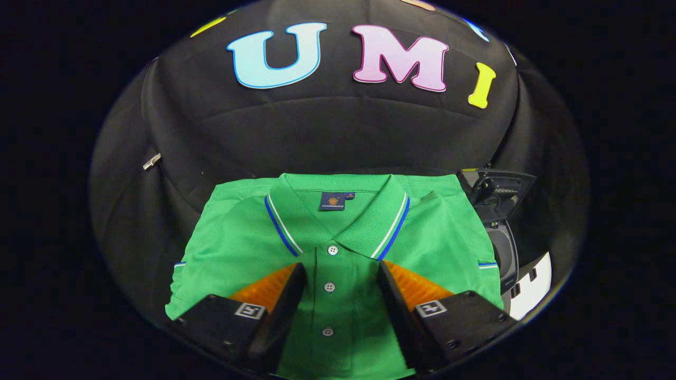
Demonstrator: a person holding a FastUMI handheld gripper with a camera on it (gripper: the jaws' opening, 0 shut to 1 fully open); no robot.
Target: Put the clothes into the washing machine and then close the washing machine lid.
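Green polo shirt (pixel 338 248) folded flat, lower centre of frame, collar toward booth wall. Washing machine (pixel 499 221) at right of frame just beside shirt, lid raised, drum open.

Step judged: first pick of shirt. Advise descending onto button placket, pinching several folded layers together so shirt lifts as one bundle.

Gripper (pixel 340 277) spread wide, fingers straddling placket; holds nothing. Contact with fabric cannot be confirmed.
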